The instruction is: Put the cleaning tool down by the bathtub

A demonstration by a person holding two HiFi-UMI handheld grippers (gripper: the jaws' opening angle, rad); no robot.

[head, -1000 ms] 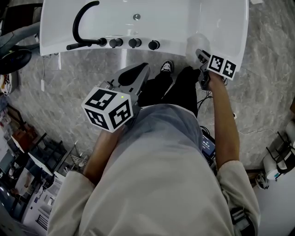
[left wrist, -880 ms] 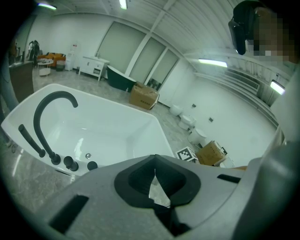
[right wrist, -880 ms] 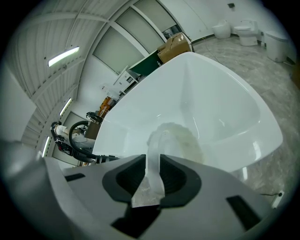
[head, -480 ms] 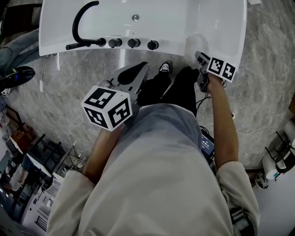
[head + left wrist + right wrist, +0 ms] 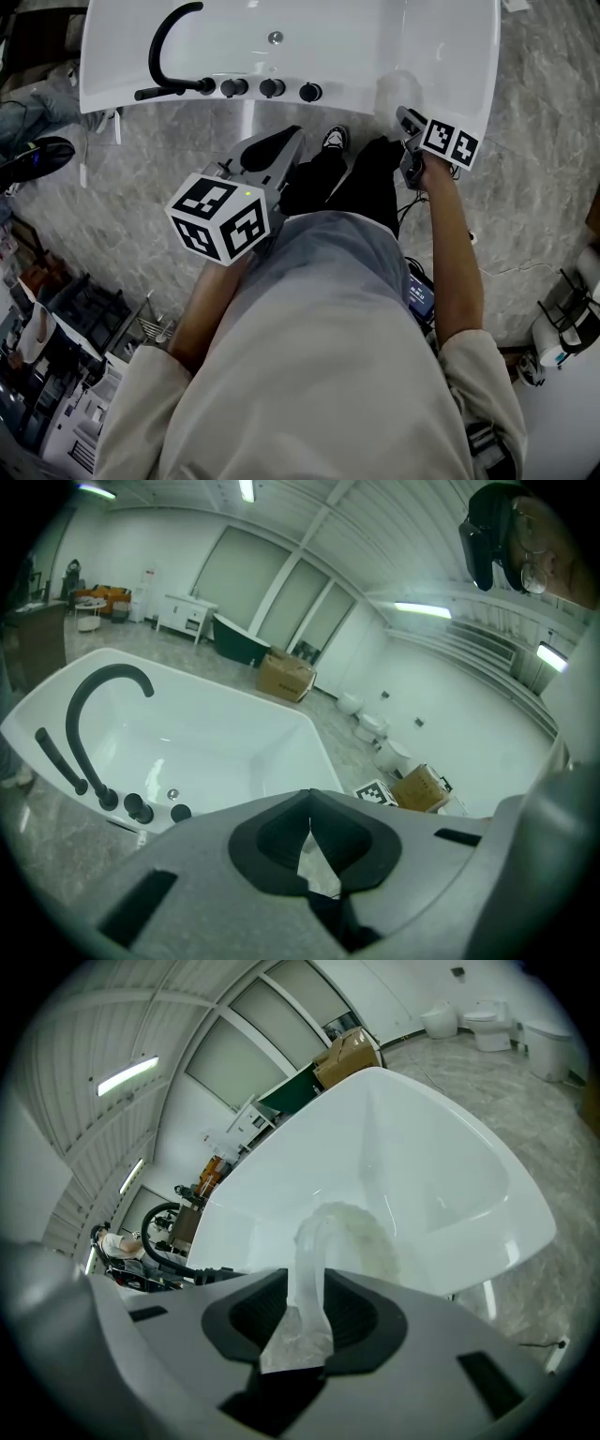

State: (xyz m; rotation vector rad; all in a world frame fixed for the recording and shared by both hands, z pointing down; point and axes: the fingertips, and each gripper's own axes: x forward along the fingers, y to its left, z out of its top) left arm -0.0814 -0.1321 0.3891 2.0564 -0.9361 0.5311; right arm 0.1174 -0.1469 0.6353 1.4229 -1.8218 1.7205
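R gripper (image 5: 305, 1283) is at the tub's (image 5: 422, 1176) near rim, at the right end in the head view. Its jaws have just been opening. They stand apart now, approx. handle-wide. The clear handle of the brush (image 5: 314, 1241) stands between the pads, and as far as I see it isn't pinched. The brush head lies on the tub rim just ahead of the jaws, touching the white edge.

L gripper (image 5: 309, 810) hangs in front of the person's torso, over the grey floor (image 5: 169, 150). It's apart from the tub and tilted down twd it. The tips are together w/ nothing between them, only a sliver of gap lower down.

A black tap (image 5: 151, 56) and knobs (image 5: 272, 89) sit on the rim's left part, well apart from the brush.
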